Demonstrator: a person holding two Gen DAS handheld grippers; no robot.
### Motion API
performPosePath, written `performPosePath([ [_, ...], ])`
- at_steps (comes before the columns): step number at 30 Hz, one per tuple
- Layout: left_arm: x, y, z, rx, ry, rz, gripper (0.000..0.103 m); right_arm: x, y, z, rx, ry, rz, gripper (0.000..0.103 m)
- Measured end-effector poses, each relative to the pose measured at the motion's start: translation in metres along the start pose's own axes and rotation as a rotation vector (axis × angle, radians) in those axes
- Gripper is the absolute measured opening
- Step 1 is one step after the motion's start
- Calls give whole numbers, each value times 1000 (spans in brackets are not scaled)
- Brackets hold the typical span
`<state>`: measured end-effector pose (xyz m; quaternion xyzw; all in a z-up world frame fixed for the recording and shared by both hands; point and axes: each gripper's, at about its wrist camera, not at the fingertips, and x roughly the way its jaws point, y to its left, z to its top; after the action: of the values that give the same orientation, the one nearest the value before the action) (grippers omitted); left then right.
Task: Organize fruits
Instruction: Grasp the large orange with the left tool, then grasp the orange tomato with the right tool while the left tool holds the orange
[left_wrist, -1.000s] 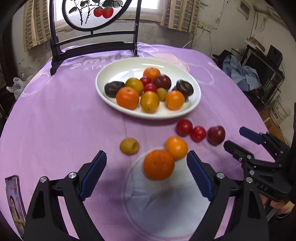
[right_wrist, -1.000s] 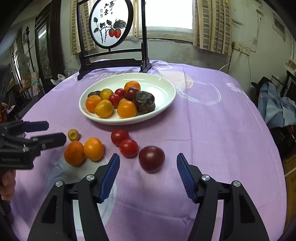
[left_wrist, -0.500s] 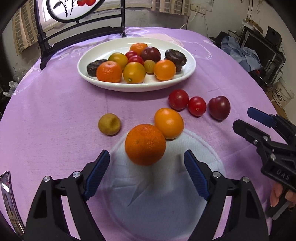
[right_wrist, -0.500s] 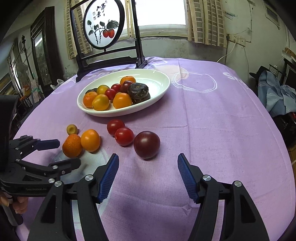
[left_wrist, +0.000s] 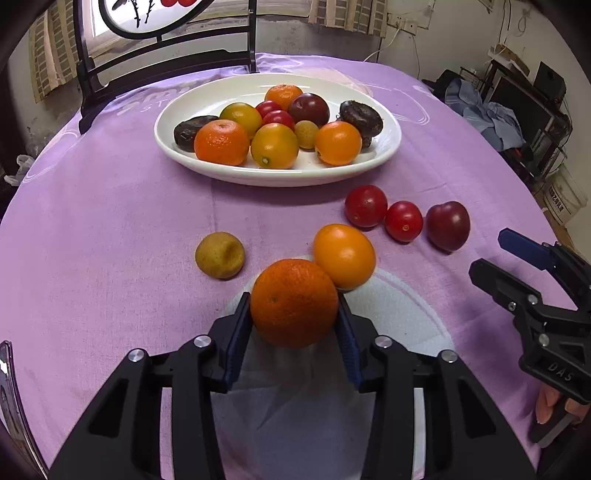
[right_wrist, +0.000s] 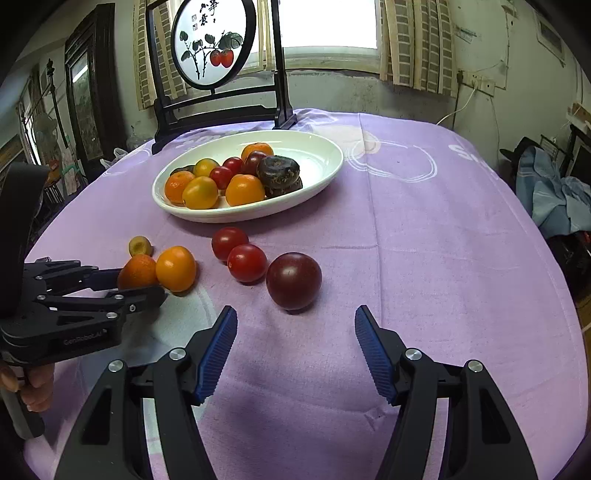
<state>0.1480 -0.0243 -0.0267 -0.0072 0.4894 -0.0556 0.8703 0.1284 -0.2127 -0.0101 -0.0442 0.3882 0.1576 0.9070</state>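
My left gripper (left_wrist: 293, 314) is shut on a rough orange tangerine (left_wrist: 294, 302), which rests on the purple cloth and touches a smooth orange fruit (left_wrist: 344, 255). The tangerine also shows in the right wrist view (right_wrist: 137, 272). My right gripper (right_wrist: 295, 339) is open and empty, just short of a dark plum (right_wrist: 293, 280). Two red tomatoes (right_wrist: 246, 263) lie left of the plum. A small yellow-brown fruit (left_wrist: 219, 254) lies to the left. The white plate (left_wrist: 384, 155) behind holds several fruits.
A black-framed round screen (right_wrist: 214, 40) stands at the table's far edge behind the plate. The table edge drops off on the right, where clothes and clutter (right_wrist: 554, 192) lie. A card (left_wrist: 7, 384) lies at the near left edge.
My left gripper moved forward around the tangerine and closed on it. My right gripper stayed open and crept slightly closer to the plum.
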Motion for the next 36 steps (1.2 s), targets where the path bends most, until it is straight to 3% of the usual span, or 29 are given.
performPosePath([
  [16, -30, 15, -10, -34, -95, -19, 43, 1, -5, -3, 86, 7, 43, 73],
  [23, -48, 33, -7, -82, -131, -47, 42, -5, 38, 10, -10, 12, 87, 73],
  [28, -60, 63, -2, -171, -175, 9, 42, 7, 80, 16, -145, 47, 90, 73],
  [36, -56, 81, -1, -236, -149, 11, 42, 44, 118, 23, -248, 119, 87, 71],
])
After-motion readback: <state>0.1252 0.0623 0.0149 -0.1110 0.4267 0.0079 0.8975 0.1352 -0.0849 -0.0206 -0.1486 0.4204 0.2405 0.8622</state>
